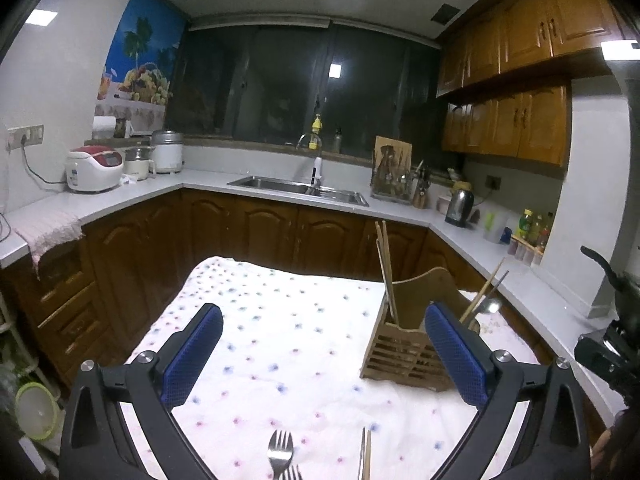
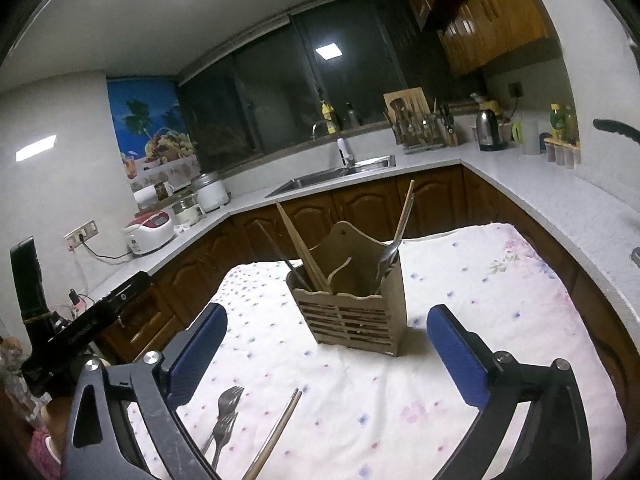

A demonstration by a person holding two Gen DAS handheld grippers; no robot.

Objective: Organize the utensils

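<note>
We log both tools, left tool (image 1: 323, 354) and right tool (image 2: 327, 354), wide and empty; forks (image 2: 225, 420) and chopsticks (image 2: 276, 436) lie flat at the counter's (image 2: 460, 320) near edge, awaiting pickup; holder (image 2: 352, 308) stands upright mid-counter, part-filled.

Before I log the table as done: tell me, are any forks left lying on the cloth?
Yes, two forks lie on the cloth near the chopsticks, outside the wooden holder.

No text can be read with certainty. A faint line of lettering seems to run along the black device (image 2: 86, 330) left of the right tongs, too blurred to make out.
</note>
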